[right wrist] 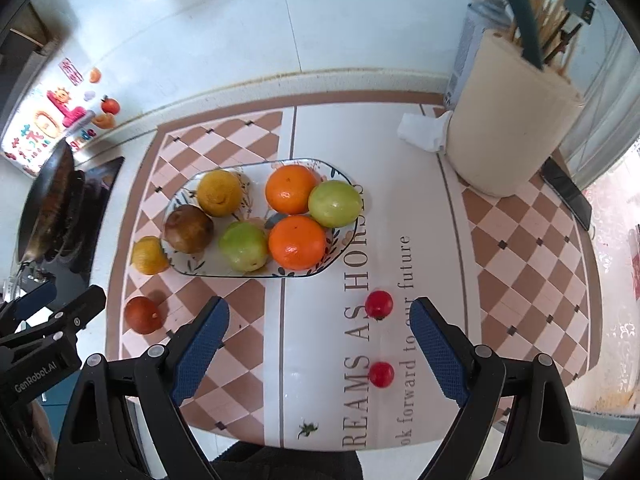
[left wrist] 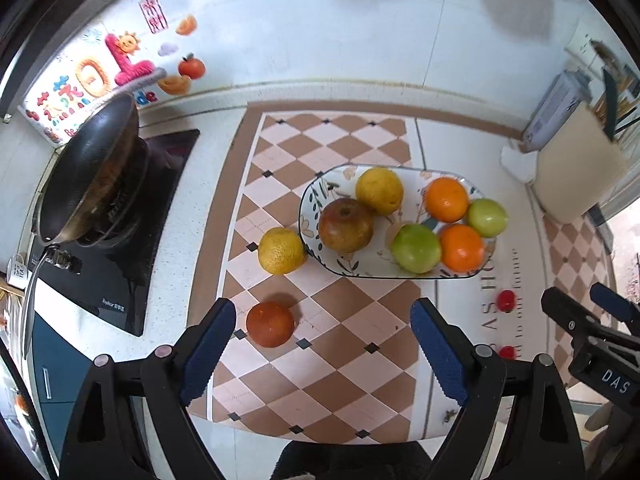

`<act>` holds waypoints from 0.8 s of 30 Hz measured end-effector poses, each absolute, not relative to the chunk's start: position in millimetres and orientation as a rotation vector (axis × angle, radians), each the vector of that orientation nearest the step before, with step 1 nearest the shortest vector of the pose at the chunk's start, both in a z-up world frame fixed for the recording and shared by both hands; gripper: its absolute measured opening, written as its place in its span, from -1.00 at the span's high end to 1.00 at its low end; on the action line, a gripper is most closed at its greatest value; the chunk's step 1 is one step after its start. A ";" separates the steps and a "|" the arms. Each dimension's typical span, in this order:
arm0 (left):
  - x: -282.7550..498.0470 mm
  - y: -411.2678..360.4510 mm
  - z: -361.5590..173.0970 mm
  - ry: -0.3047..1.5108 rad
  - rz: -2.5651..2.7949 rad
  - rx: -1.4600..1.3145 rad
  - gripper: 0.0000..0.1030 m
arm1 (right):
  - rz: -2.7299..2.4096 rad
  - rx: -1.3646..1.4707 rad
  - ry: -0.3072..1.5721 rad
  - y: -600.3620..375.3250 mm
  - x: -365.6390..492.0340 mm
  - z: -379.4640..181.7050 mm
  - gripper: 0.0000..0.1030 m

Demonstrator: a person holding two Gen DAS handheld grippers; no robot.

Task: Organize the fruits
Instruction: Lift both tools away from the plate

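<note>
step: gather loose fruit onto plate [left wrist: 316, 200] | left gripper [left wrist: 324, 354] jaws apart, empty, above dark orange [left wrist: 270, 324] on counter | right gripper [right wrist: 320, 352] jaws apart, empty, near cherry tomato [right wrist: 379, 303] | advice: straddle fruit, close gently

mat [right wrist: 320, 360] "REAMS AS HORS"; left gripper [right wrist: 48, 336] "GenRobot.AI"

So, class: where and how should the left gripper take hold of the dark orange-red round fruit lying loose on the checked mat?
Grip the dark orange-red round fruit across its widest middle, from above: it is round, stands alone, and the open left gripper is nearest.
</note>
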State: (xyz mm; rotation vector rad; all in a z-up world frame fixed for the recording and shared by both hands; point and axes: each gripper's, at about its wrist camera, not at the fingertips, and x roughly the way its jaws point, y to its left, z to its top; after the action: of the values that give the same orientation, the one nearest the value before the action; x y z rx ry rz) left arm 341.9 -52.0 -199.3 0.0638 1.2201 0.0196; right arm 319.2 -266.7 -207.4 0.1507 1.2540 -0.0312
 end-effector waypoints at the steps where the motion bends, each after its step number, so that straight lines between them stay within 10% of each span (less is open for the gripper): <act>1: 337.8 -52.7 -192.8 1.207 0.014 0.059 -0.73 | -0.028 0.151 1.239 -266.9 313.8 -199.4 -0.82; 24: 286.1 -64.7 -132.5 1.106 -0.040 0.048 -0.74 | 0.014 0.171 1.111 -262.1 262.8 -120.1 -0.82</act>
State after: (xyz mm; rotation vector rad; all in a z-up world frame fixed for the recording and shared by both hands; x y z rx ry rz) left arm 286.1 -64.7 -132.5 0.0485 1.1057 -0.0401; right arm 262.8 -262.1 -120.1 0.1712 1.1110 0.0137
